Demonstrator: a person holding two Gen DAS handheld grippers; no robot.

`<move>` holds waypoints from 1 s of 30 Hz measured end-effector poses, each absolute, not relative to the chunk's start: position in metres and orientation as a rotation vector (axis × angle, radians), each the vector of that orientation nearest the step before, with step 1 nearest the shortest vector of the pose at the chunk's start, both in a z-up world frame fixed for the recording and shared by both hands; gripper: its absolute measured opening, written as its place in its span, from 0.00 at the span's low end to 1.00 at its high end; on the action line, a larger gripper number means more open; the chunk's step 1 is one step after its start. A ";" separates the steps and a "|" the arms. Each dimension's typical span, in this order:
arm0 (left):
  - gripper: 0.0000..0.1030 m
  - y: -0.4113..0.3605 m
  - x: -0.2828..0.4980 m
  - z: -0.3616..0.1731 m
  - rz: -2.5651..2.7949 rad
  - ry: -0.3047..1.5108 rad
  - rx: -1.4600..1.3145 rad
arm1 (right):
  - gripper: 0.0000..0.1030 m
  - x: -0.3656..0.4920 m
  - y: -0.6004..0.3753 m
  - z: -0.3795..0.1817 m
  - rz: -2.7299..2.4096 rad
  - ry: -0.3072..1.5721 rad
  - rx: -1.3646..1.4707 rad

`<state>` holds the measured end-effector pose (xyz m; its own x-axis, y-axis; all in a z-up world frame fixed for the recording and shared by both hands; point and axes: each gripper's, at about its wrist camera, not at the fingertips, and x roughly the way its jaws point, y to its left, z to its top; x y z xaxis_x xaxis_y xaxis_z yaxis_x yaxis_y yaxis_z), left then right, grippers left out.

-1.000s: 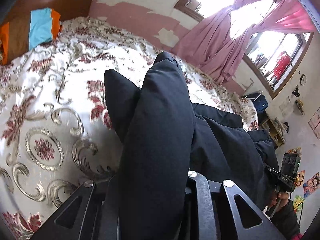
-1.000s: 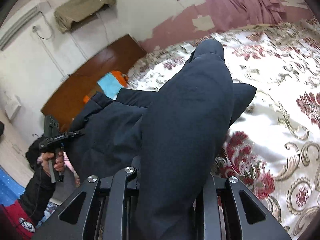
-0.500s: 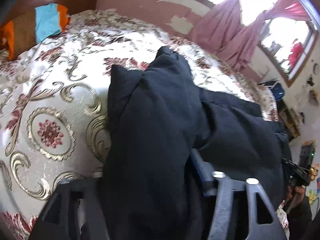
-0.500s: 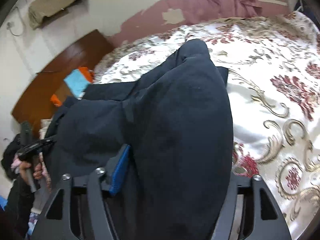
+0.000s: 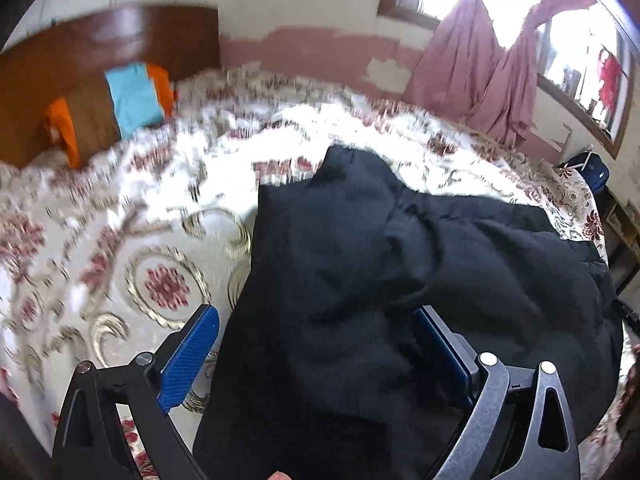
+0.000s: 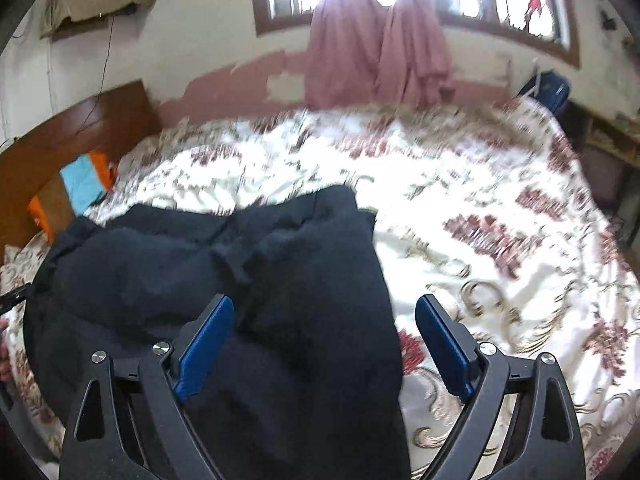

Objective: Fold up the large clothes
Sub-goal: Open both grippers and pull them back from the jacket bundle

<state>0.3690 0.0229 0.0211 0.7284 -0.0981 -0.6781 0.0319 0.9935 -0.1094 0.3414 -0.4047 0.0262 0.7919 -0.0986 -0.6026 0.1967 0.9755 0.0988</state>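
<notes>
A bed (image 5: 120,240) covered in a white floral bedspread (image 6: 500,240) is filling both wrist views, its wooden headboard (image 5: 80,56) sitting at 10 o'clock in the left view. A black garment (image 5: 360,280) is lying bunched on the bedspread, spreading from centre toward 4 o'clock in the left view and from centre toward 8 o'clock in the right view (image 6: 240,280). Pink curtains (image 6: 376,40) are hanging at 12 o'clock in the right view. An orange and blue pillow (image 5: 120,108) is resting against the headboard. The left tool (image 5: 316,356) is standing wide open, cloth lying loose between its blue pads (image 5: 188,360). The right tool (image 6: 320,344) is likewise spread open over the garment's edge, gripping nothing.
</notes>
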 end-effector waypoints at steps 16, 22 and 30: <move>0.99 -0.010 0.262 0.086 -0.096 0.490 -0.104 | 0.88 0.253 -0.334 0.086 -0.069 0.370 0.032; 0.99 -0.018 0.229 0.100 -0.078 0.419 -0.068 | 0.88 0.227 -0.319 0.095 -0.034 0.328 0.028; 0.99 -0.027 0.191 0.114 -0.080 0.365 -0.039 | 0.88 0.196 -0.311 0.102 -0.035 0.281 0.036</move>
<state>0.1912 -0.0271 0.1136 0.9312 -0.0850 -0.3546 0.0710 0.9961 -0.0522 0.1961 -0.3106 0.1021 0.9602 -0.0291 -0.2780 0.0392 0.9987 0.0311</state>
